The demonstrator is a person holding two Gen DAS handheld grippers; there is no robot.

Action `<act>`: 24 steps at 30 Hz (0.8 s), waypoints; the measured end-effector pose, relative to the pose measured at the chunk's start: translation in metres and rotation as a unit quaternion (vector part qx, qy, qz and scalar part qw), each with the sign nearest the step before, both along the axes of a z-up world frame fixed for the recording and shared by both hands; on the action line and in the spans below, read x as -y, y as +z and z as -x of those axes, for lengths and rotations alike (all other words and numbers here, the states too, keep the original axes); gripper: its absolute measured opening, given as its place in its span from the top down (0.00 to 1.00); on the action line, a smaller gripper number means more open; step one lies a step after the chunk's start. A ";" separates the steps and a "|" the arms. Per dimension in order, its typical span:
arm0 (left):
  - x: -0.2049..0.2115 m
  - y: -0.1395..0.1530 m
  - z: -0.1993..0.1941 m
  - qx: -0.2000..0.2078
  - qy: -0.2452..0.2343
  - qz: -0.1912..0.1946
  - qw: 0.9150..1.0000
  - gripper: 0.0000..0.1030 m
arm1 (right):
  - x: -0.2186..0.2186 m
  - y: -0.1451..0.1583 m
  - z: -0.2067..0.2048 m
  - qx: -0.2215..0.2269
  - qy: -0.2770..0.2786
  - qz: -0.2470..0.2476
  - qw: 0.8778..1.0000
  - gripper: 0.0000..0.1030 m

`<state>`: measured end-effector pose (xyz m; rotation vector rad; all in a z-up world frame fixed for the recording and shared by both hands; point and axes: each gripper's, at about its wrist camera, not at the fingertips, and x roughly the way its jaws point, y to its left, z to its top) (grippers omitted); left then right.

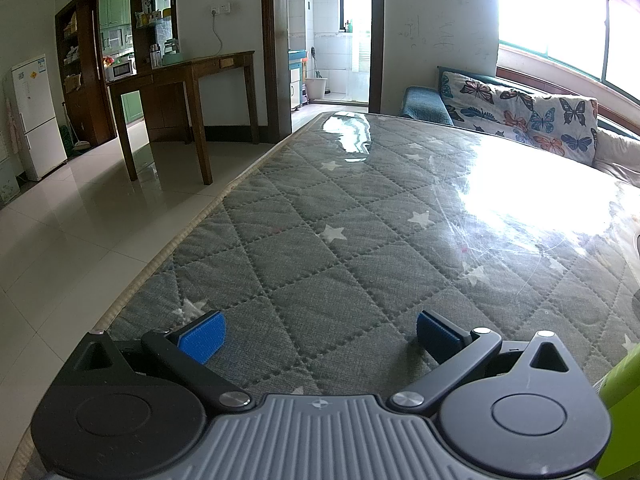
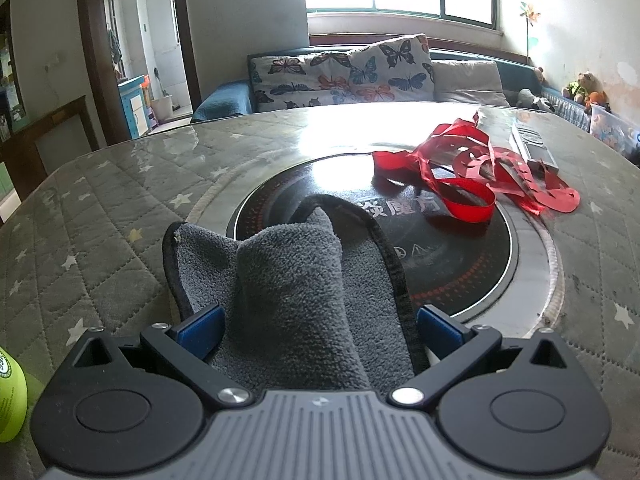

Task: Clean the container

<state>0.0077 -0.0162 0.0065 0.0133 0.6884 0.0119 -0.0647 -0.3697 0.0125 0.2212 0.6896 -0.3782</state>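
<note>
Left hand-held gripper: jaws are spread wide with nothing between them; blue pads are seen at both sides; it is held low over the desk.

Right hand-held gripper: jaws are set wide, with a grey cloth lying between the blue pads; whether the cloth is actually pinched cannot be told from this view.

Grey cloth: a fleecy towel with a dark hem, bunched into an upright fold; its far end is draped onto the near rim of the round cooktop.

Round cooktop: a black glass disc with red dotted markings and white characters, set flush in the desk inside a pale ring.

Desk: covered by a grey quilted cloth with white stars under a clear glossy sheet; strong window glare is reflected on it.

Red paper strips: a loose tangle of curled ribbon-like cuttings, laid partly on the far right rim of the cooktop and partly on the desk.

Silver box: a flat oblong item just behind the red strips.

Green container: a lime-green rounded object with a printed label, seen only at the left edge of the right wrist view, beside the right hand-held gripper; possibly the same green item appears at the lower right edge of the left wrist view.

Sofa: butterfly-print cushions, beyond the desk below the window.
</note>
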 end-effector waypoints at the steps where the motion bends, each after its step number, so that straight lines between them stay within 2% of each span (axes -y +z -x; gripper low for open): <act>1: 0.000 0.000 0.000 0.000 0.000 0.000 1.000 0.00 | 0.000 0.000 0.000 0.000 0.000 0.000 1.000 0.00; 24: 0.000 0.000 0.000 0.000 0.000 0.000 1.000 0.00 | 0.000 -0.001 0.000 0.002 0.000 0.005 1.000 0.00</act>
